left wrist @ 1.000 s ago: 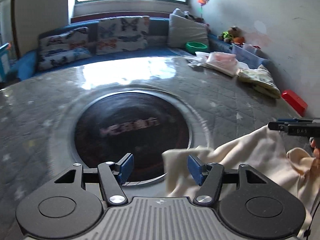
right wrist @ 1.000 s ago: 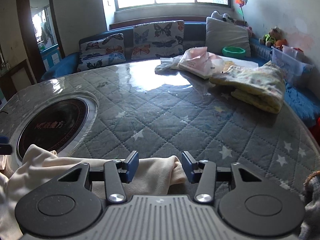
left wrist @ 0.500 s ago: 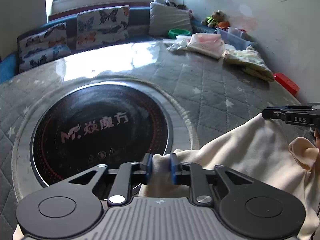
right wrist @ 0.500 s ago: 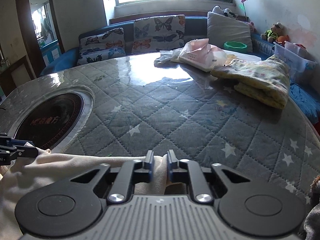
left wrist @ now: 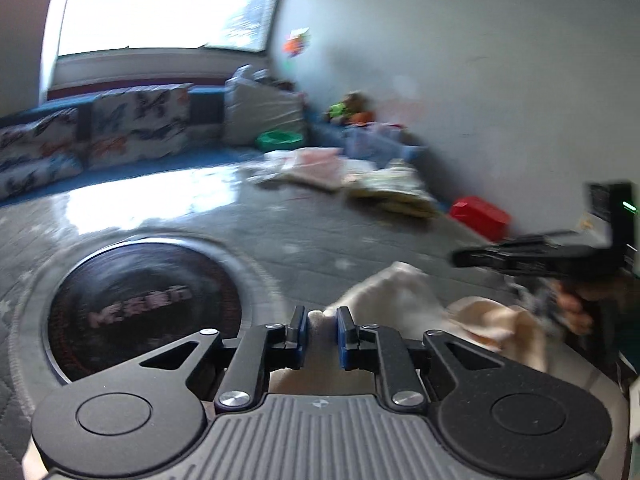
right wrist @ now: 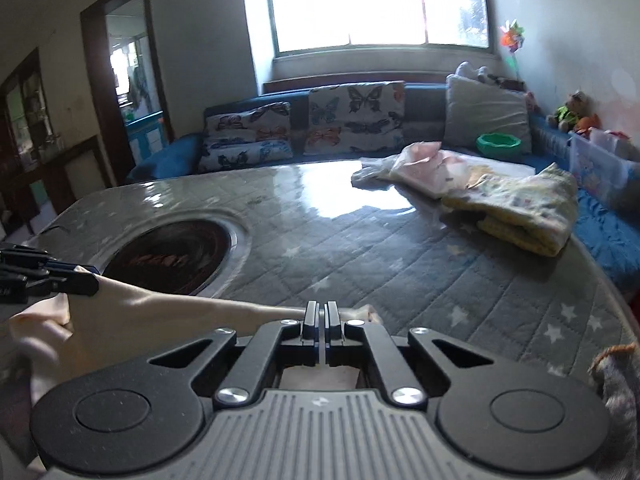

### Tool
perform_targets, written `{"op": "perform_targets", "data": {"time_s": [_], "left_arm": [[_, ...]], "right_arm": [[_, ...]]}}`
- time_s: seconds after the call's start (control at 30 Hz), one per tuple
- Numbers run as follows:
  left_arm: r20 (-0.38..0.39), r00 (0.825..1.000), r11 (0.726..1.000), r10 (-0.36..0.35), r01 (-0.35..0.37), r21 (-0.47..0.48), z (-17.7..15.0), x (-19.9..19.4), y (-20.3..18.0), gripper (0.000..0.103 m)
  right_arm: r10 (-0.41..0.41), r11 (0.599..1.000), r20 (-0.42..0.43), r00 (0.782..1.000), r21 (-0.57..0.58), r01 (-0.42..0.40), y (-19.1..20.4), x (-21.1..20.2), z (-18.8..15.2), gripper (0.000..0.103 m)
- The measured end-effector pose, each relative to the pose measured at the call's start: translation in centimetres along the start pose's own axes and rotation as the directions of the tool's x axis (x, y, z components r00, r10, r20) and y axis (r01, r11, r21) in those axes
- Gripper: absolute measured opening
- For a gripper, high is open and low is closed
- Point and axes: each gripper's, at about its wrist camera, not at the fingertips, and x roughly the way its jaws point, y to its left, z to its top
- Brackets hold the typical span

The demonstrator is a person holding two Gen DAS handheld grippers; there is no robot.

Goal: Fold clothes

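While your left gripper (left wrist: 322,320) pinched a fold of the cream garment (right wrist: 168,316) at lower centre, your right gripper (right wrist: 324,314) clamped its edge, stretching cloth leftward.

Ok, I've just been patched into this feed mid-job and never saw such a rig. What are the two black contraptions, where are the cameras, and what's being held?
Each picture comes from a camera riding on a hand-held gripper, looking forward along its jaws. A person holds one in each hand.

The left gripper has its jaws closed on one corner of a cream garment. The right gripper pinches another part of the same cloth, jaws nearly touching. Each gripper also shows at the edge of the other's view.

Below is a quilted grey table with a dark round inset. Further back lie a yellow patterned folded cloth and a pink bundle.
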Motion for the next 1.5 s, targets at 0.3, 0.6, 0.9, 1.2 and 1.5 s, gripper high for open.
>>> {"op": "perform_targets", "data": {"time_s": [0.3,0.6,0.9,1.2,1.5], "left_arm": [[-0.146,0.982,0.971,-0.116,0.144,0.193,-5.5,-0.5,-5.1,0.017],[-0.139,0.982,0.977,-0.125,0.146,0.155,-6.2,-1.6,-4.9,0.033],[-0.185,0.979,0.995,0.082,-0.091,-0.039,-5.5,-1.3,-2.2,0.050],[-0.234,0.969,0.996,0.077,-0.088,-0.035,-6.3,0.0,-2.0,0.018],[-0.126,0.970,0.978,0.207,-0.206,0.020,-4.3,-1.0,-1.4,0.010]], "right_arm": [[-0.062,0.998,-0.015,0.998,-0.013,0.061,0.0,-0.3,0.0,0.006],[-0.032,0.997,-0.032,0.999,-0.076,0.029,2.0,2.5,-0.3,0.024],[-0.063,0.996,-0.027,0.998,-0.072,0.061,1.2,1.8,-1.2,0.034],[-0.092,0.994,-0.057,0.994,-0.059,0.088,-1.4,2.2,-0.7,0.039],[-0.042,0.999,-0.124,0.991,-0.010,0.041,-2.2,5.6,0.0,0.010]]}}
